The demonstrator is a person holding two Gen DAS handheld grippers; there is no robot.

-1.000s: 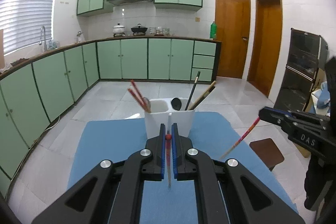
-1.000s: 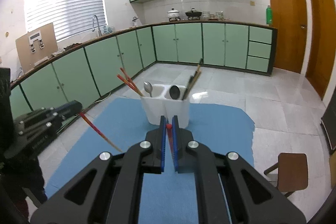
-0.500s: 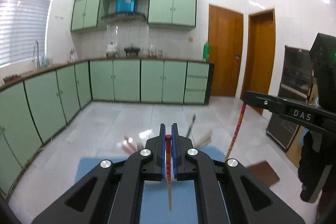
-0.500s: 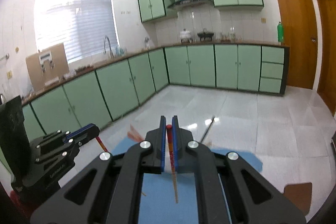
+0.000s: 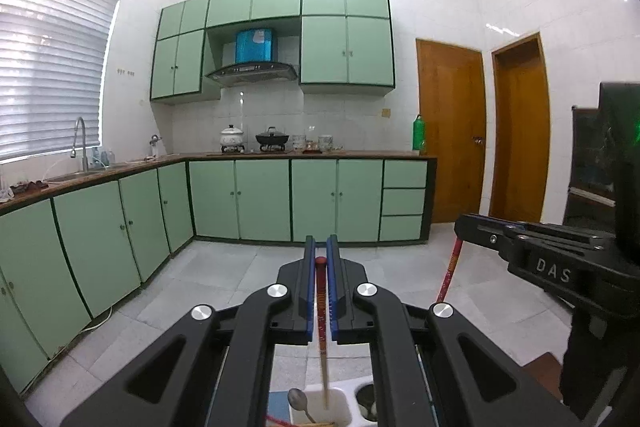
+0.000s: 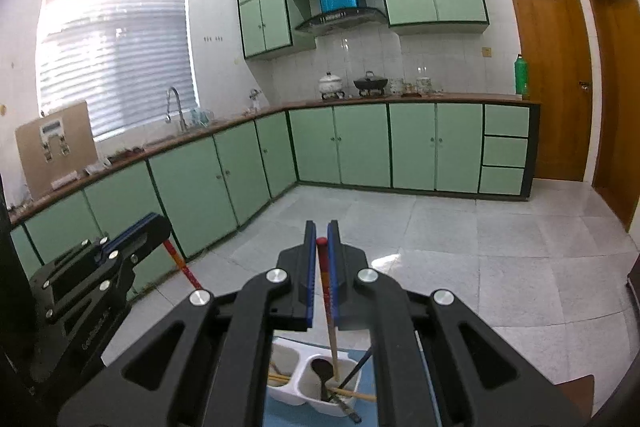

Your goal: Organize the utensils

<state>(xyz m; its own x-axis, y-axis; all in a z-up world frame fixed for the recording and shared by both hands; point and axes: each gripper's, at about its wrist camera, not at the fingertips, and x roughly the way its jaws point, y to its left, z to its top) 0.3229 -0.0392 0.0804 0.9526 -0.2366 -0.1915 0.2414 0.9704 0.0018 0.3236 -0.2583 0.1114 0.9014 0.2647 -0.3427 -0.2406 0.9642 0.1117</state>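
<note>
Now, left wrist view: left tool (image 5: 320, 259) clenched on a red-topped chopstick (image 5: 322, 339), tip hanging over white holder (image 5: 340, 413), spoon (image 5: 298, 399) inside | right wrist view: right tool (image 6: 321, 239) clenched on second chopstick (image 6: 329, 307), tip over the holder's right compartment (image 6: 310, 391).

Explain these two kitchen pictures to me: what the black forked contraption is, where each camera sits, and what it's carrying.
There is no robot here: a person holds a two-finger gripper in each hand, each with a fisheye camera looking along its fingers. One picture is from the left gripper, the other from the right gripper; each also glimpses the other at its edge. Both are shut, each on one red-topped chopstick, the left chopstick and the right chopstick, hanging above a white two-compartment utensil holder on a blue mat. The holder already contains a metal spoon, a dark spoon and more chopsticks.
</note>
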